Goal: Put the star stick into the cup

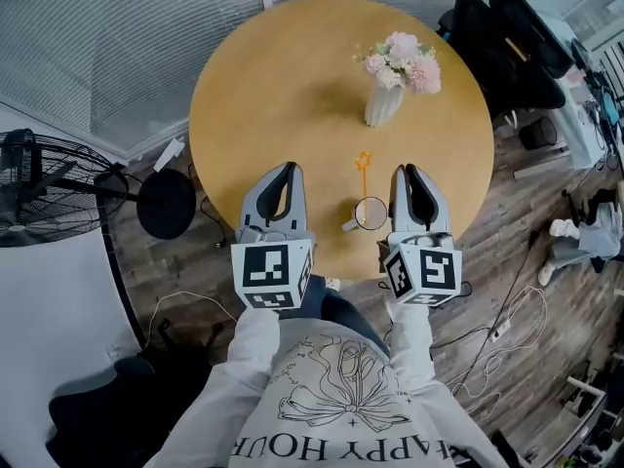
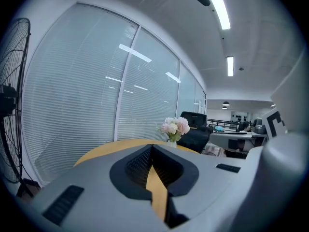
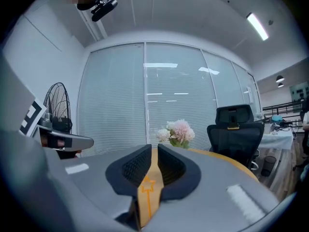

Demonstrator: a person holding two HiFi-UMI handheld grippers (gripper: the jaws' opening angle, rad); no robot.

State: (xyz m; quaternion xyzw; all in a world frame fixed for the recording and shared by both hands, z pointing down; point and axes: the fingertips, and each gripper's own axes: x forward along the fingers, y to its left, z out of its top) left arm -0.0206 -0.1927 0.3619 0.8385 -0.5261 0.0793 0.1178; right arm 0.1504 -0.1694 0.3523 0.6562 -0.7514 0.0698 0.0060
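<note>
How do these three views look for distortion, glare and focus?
Head view: evenly lit, barrel-bent at the edges, star stick small but crisp on the table. Left gripper view: heavy fisheye, black corners, ceiling lights blown out and mirrored on the blinds. Right gripper view: same vignette, near foreground soft, flowers fairly sharp, a mosaic patch top left.
</note>
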